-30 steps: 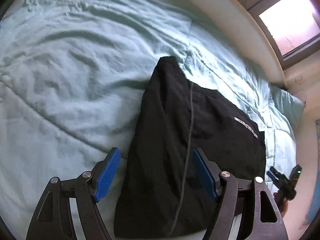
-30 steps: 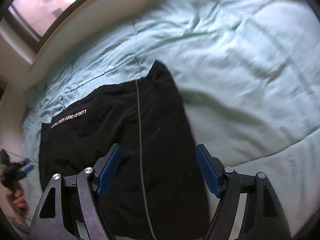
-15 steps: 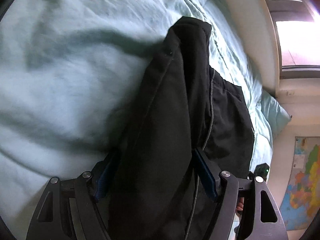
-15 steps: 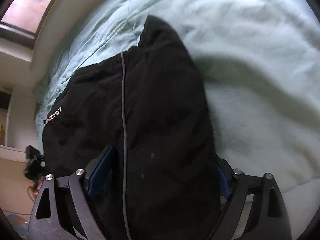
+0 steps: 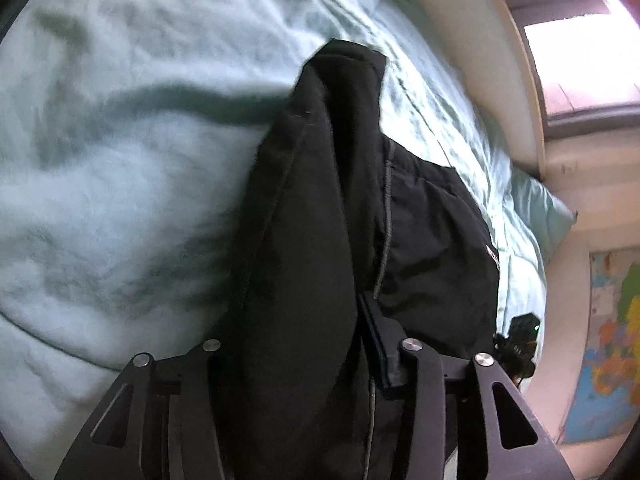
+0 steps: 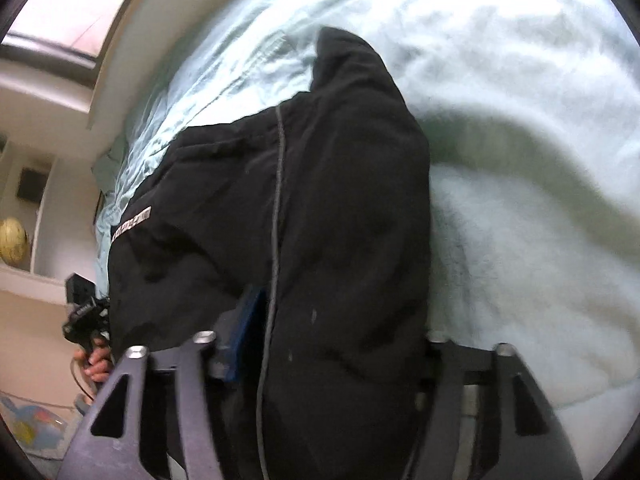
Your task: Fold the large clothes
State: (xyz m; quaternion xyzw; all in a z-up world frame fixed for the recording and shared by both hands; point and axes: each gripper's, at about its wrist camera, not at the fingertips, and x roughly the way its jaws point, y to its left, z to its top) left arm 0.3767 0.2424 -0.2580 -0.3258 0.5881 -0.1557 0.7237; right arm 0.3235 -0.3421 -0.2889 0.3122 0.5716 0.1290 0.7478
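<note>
Between the jaws of both the left gripper [image 5: 296,360] and right gripper [image 6: 332,344]: black garment [image 5: 320,220], near edge clamped by each, long axis running straight ahead across the pale green bedspread [image 5: 120,180], neither gripper nearer.

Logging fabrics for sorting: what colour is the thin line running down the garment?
Grey, a thin piping line on the black garment; clearest in the right wrist view.

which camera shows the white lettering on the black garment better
The right wrist view: the lettering shows as a full white strip on the black garment, though too blurred to read. In the left wrist view only a sliver peeks out at the garment's right edge.
</note>
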